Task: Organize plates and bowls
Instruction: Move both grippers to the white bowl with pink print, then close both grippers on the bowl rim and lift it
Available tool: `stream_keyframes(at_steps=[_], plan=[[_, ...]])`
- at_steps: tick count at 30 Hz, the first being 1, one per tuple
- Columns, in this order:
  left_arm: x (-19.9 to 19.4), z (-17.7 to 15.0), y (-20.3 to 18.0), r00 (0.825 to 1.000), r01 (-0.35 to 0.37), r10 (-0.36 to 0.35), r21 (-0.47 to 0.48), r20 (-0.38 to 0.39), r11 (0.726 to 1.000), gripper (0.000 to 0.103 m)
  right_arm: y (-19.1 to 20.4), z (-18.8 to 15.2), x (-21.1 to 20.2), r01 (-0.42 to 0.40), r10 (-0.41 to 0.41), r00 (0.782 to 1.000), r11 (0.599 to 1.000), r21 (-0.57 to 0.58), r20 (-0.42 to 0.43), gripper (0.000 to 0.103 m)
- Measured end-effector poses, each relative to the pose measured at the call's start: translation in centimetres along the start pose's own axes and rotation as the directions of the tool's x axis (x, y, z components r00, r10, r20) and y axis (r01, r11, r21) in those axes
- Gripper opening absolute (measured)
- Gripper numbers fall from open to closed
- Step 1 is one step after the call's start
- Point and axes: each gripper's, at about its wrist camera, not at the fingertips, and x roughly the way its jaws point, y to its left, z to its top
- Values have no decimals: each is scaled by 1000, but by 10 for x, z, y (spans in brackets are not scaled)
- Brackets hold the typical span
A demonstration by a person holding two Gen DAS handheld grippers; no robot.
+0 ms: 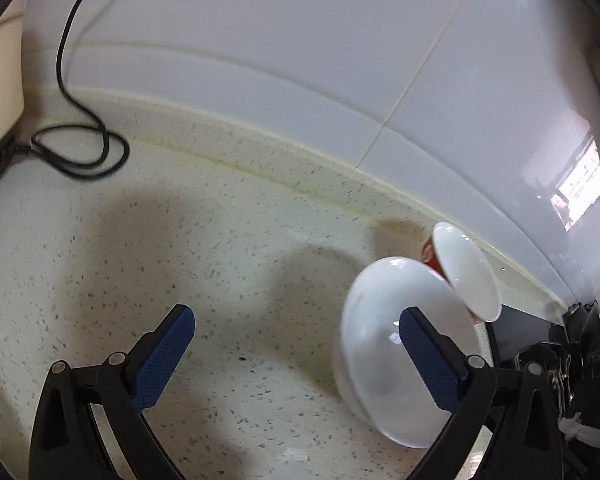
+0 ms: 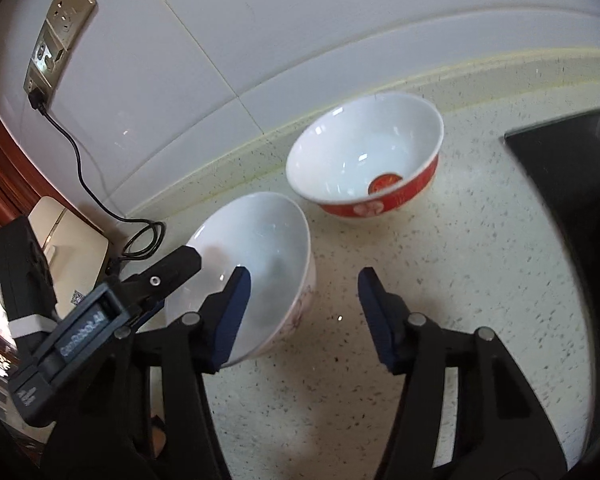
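Sitting on the speckled counter (image 2: pixel 460 280) near the wall: white bowl (image 2: pixel 256 248), red-banded bowl (image 2: pixel 364 152) just behind it. Left gripper (image 1: pixel 296 344) and right gripper (image 2: pixel 304 308) both spread wide, holding nothing. Bowls look glazed ceramic: stiff, slick, breakable, moderately heavy. Best pinched across the rim wall, firmly.

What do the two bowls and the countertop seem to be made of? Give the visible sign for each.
White bowl: probably glazed ceramic, possibly melamine; glossy inside with highlights, faint pink print outside.
Red-banded bowl: same glossy white look, red printed band and emblem.
Countertop: likely speckled engineered stone, smooth cream surface with dark flecks.
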Motion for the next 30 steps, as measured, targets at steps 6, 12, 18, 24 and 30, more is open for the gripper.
stream_keyframes(at_steps=[6,12,18,24,30], plan=[[10,-4,3,999,-47,47,8,-10,999,103,6,-8,4,1,-1,1000,1000,-24,-5,60],[16,-2,2,998,-69,69,17,-10,997,103,3,-11,7,-2,2,1000,1000,2,4,60],[17,-2,1,997,-72,73,21,-9,997,101,-1,-12,3,-17,17,1000,1000,8,-5,56],[18,-9,-6,994,102,-99,47,-53,994,23,5,-12,-3,-39,39,999,999,-13,9,32],[4,-14,-17,996,83,-82,93,-19,992,12,6,-13,-5,-12,12,1000,1000,-9,2,22]])
